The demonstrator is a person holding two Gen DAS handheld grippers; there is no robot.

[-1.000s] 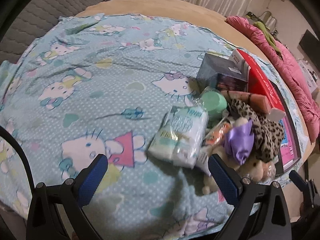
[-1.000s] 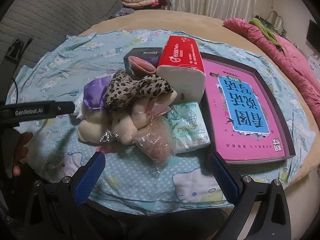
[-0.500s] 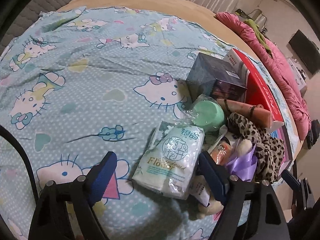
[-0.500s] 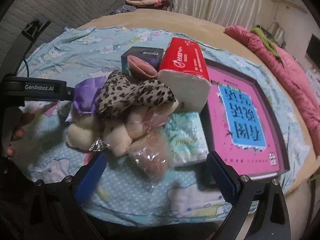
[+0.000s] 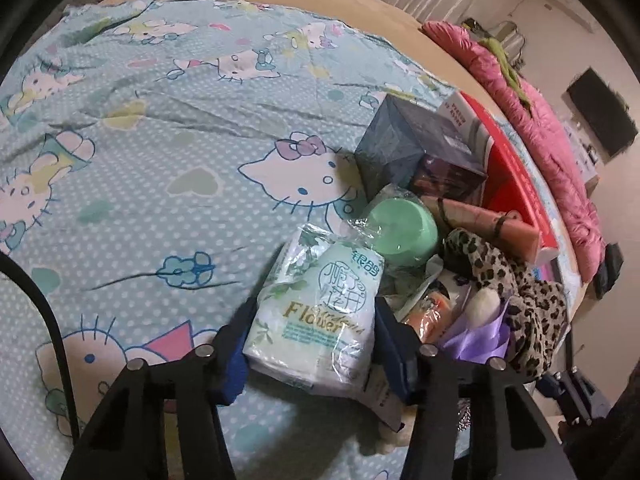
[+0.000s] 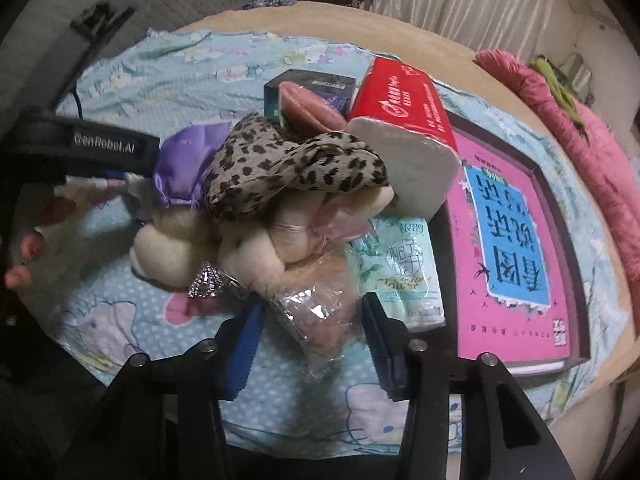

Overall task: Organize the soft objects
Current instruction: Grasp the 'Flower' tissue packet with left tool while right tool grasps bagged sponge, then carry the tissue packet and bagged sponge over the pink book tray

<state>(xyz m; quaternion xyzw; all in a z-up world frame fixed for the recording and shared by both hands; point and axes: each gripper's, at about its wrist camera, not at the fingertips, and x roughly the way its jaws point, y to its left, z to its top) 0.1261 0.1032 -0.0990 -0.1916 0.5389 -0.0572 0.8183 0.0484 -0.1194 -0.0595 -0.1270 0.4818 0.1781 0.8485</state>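
A pile of soft things lies on the Hello Kitty sheet (image 5: 160,184). My left gripper (image 5: 310,354) has its blue pads on both sides of a green-and-white tissue pack (image 5: 320,312) at the pile's left side. My right gripper (image 6: 308,344) has its pads on both sides of a clear bag with a brownish soft item (image 6: 320,300) at the pile's front. Beside it are a cream plush toy (image 6: 256,248), a leopard-print cloth (image 6: 288,164), a purple satin pouch (image 6: 180,168) and a second tissue pack (image 6: 400,268).
A red tissue box (image 6: 404,96), a dark box (image 5: 408,148) and a green roll in plastic (image 5: 400,232) lie behind the pile. A pink book in a dark tray (image 6: 516,240) lies to the right. A pink quilt (image 5: 540,140) runs along the bed's far edge.
Both grippers moved forward into the pile and narrowed. The left closed around the tissue pack; the right closed around the clear bag.
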